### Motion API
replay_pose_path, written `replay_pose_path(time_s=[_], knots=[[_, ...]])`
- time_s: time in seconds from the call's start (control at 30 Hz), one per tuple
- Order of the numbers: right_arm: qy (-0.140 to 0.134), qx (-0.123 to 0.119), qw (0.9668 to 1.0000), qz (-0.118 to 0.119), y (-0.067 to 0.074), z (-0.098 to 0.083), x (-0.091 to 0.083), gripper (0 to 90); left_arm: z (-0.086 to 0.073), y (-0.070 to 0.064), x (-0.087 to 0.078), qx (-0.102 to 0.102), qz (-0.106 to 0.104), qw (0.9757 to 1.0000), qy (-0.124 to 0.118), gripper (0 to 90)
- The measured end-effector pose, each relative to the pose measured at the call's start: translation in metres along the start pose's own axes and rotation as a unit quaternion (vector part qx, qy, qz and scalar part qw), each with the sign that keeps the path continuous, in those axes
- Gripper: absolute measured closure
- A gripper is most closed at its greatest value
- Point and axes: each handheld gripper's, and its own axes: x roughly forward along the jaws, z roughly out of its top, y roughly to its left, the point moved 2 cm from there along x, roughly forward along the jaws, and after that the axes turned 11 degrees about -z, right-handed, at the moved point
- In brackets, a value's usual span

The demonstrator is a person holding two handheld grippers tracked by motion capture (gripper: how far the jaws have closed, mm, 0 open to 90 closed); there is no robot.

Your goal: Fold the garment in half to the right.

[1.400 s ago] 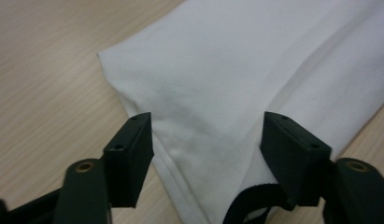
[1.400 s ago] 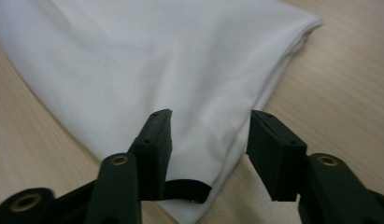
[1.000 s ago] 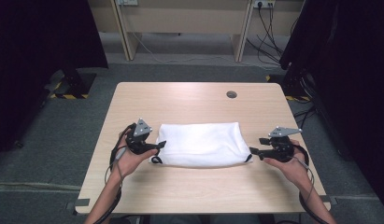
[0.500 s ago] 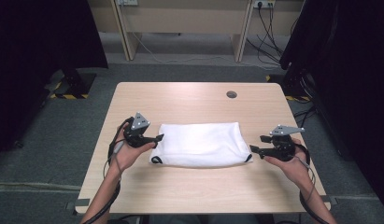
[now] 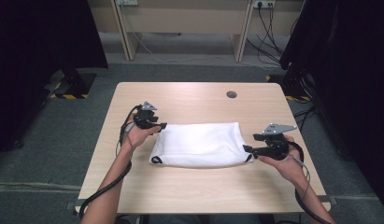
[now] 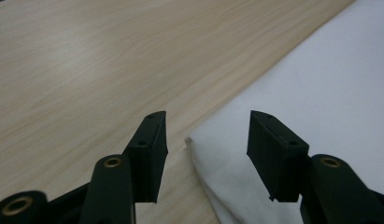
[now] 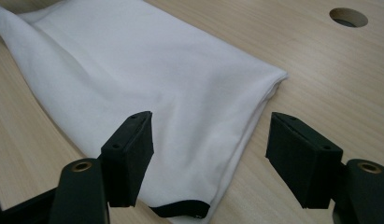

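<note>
A white folded cloth (image 5: pixel 199 144) with black trim at its near corners lies flat in the middle of the wooden table (image 5: pixel 189 196). My left gripper (image 5: pixel 160 126) is at the cloth's far left corner. In the left gripper view the left gripper (image 6: pixel 206 140) is open and the corner of the cloth (image 6: pixel 320 93) lies between its jaws. My right gripper (image 5: pixel 248 149) is at the near right corner. In the right gripper view the right gripper (image 7: pixel 208 144) is open over the right edge of the cloth (image 7: pixel 157 70), just above a black trim strip (image 7: pixel 180 208).
A round cable hole (image 5: pixel 231 94) sits in the table's far right part, and the hole (image 7: pixel 348 17) appears beyond the cloth in the right gripper view. A desk frame (image 5: pixel 180 28) and floor cables lie behind. Dark curtains hang at both sides.
My left gripper has moved away from me along the cloth's left edge, from the near left corner to the far left corner. The right gripper has barely moved.
</note>
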Motion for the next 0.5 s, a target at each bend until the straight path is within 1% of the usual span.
replay_pose_path(time_s=[0.03, 0.1, 0.2, 0.27, 0.37, 0.4, 0.43, 0.5], knots=[[0.000, 0.001, 1.0000, 0.000, 0.001, 0.001, 0.000, 31.8, 0.000, 0.000, 0.003, -0.003, -0.007, 1.0000, 0.006, 48.9], [-0.002, -0.003, 1.0000, 0.001, 0.003, 0.004, 0.000, 31.9, -0.001, 0.002, 0.008, -0.002, -0.005, 0.9999, 0.015, 50.2], [-0.001, -0.011, 0.9999, 0.004, 0.009, 0.009, 0.002, 31.9, -0.003, 0.007, 0.017, -0.013, -0.008, 0.9997, 0.021, 52.9], [-0.001, -0.018, 0.9998, 0.010, 0.014, 0.012, 0.004, 31.9, -0.004, 0.006, 0.020, -0.011, -0.012, 0.9995, 0.027, 55.6], [0.004, -0.033, 0.9993, 0.018, 0.023, 0.017, 0.009, 31.9, -0.005, 0.006, 0.025, -0.005, -0.010, 0.9992, 0.037, 58.1], [0.006, -0.038, 0.9991, 0.020, 0.026, 0.019, 0.011, 31.9, -0.006, 0.008, 0.026, -0.006, -0.002, 0.9991, 0.041, 58.8], [0.007, -0.042, 0.9988, 0.024, 0.030, 0.021, 0.012, 31.9, -0.007, 0.009, 0.027, -0.002, 0.002, 0.9988, 0.050, 59.9], [0.009, -0.051, 0.9982, 0.031, 0.037, 0.024, 0.015, 31.9, -0.009, 0.009, 0.029, -0.010, -0.002, 0.9990, 0.044, 60.8]])
